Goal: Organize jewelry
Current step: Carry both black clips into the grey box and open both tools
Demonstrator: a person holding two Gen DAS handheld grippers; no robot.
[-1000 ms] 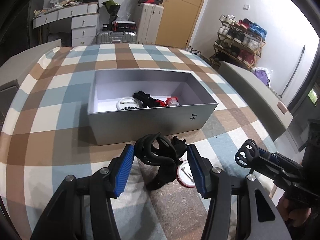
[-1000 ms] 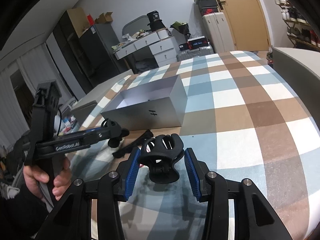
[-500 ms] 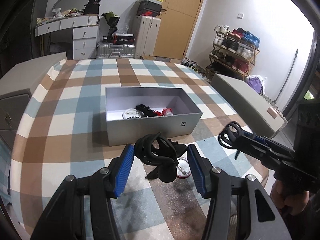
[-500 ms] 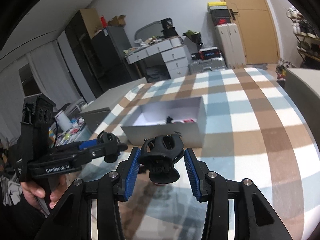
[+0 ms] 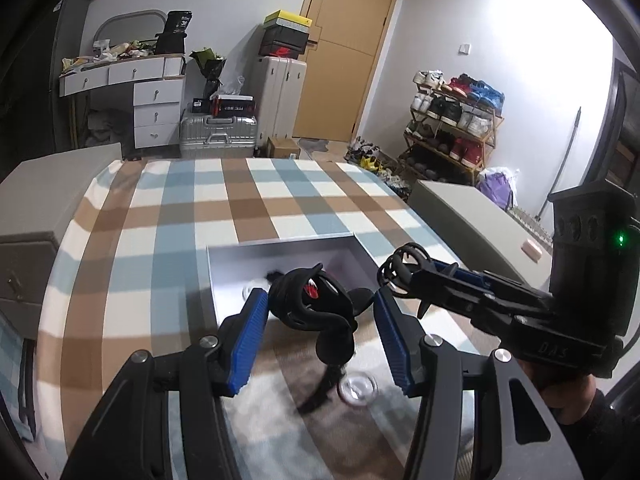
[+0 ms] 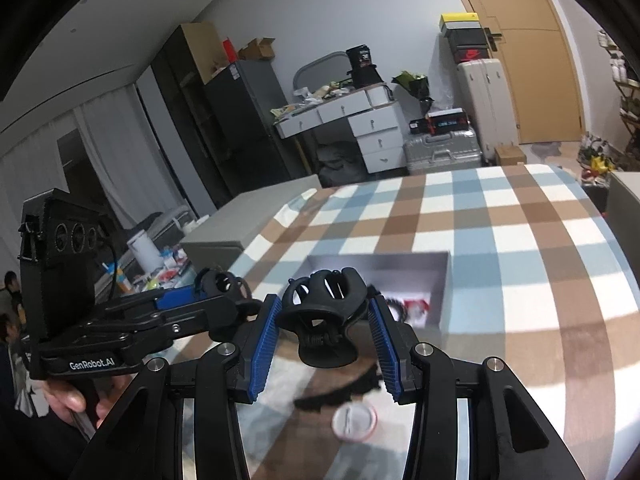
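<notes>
Two black claw hair clips are up in the air. My left gripper is shut on one clip, its blue pads pressing both sides. A second clip sits between the pads of my right gripper, which is shut on it. Each gripper shows in the other's view: the right gripper at the right, the left gripper at the left. Below and ahead lies an open grey box holding black and red pieces. On the cloth under the grippers lie a round white badge with a red rim and a black strip.
The table wears a brown, blue and white checked cloth. Grey cabinets stand close to both sides of it. Farther back are suitcases, a white dresser and a shoe rack.
Both grippers have risen with their clips still held. The box and tabletop now sit lower and farther off in both views. The jaws have not changed.
</notes>
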